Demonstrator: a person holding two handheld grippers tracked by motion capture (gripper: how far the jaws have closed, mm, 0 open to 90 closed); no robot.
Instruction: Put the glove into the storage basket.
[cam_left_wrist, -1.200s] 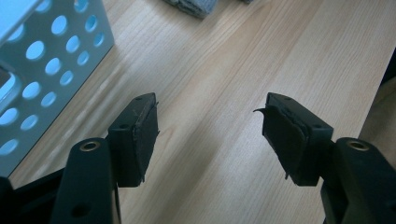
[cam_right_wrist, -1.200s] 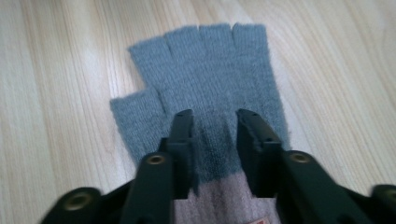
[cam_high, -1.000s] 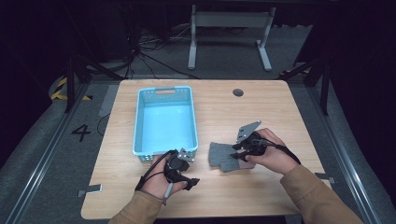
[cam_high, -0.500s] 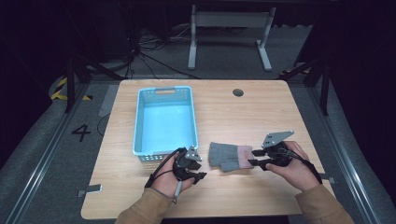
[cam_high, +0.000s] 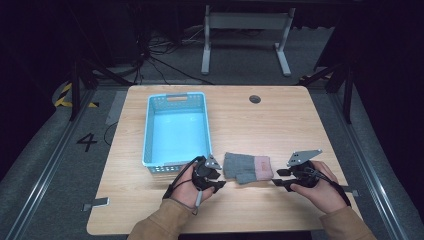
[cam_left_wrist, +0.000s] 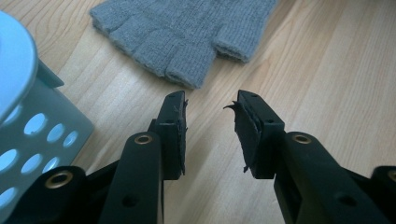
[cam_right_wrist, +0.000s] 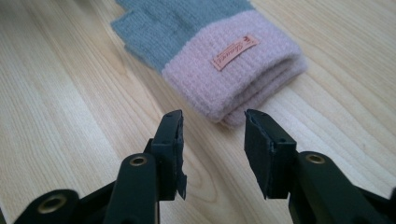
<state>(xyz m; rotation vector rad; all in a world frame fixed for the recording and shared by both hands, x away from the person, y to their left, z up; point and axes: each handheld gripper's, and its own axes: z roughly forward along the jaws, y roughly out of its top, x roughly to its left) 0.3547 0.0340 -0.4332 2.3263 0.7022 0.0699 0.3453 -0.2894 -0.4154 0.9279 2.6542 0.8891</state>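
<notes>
A light wooden rectangular table (cam_high: 300, 125) with rounded corners takes up the middle of the high view, standing on a dark grey floor. A small round dark cable hole (cam_high: 255, 99) sits near its far edge, at about 1 o'clock from the table's centre.

On the left half of the table, at about 10 o'clock from centre, stands a light blue rectangular plastic basket (cam_high: 150, 131) with perforated walls and a handle slot in its far end. In the left gripper view its near corner (cam_left_wrist: 42, 126) shows at the left edge.

At about 6 o'clock from the table's centre, just beside the basket's near right corner, lies a grey knitted fingerless glove with a pale pink ribbed cuff (cam_high: 247, 167). It lies flat on the wood, finger openings pointing to 9 o'clock and cuff to 3 o'clock. A small salmon-coloured label is sewn on the cuff, seen in the right gripper view (cam_right_wrist: 205, 46).

Two hands in tan sleeves come in from the near edge. The left tongs (cam_high: 221, 179) sit at the glove's 9 o'clock side; their jaws have just been closing and now stand apart with nothing between them, the tips just short of the glove's grey finger ends (cam_left_wrist: 187, 32).

The right tongs (cam_high: 274, 182) sit at the glove's 3 o'clock side; their jaws have just been opening and stand apart, gripping nothing, with the pink cuff just beyond the tips.
</notes>
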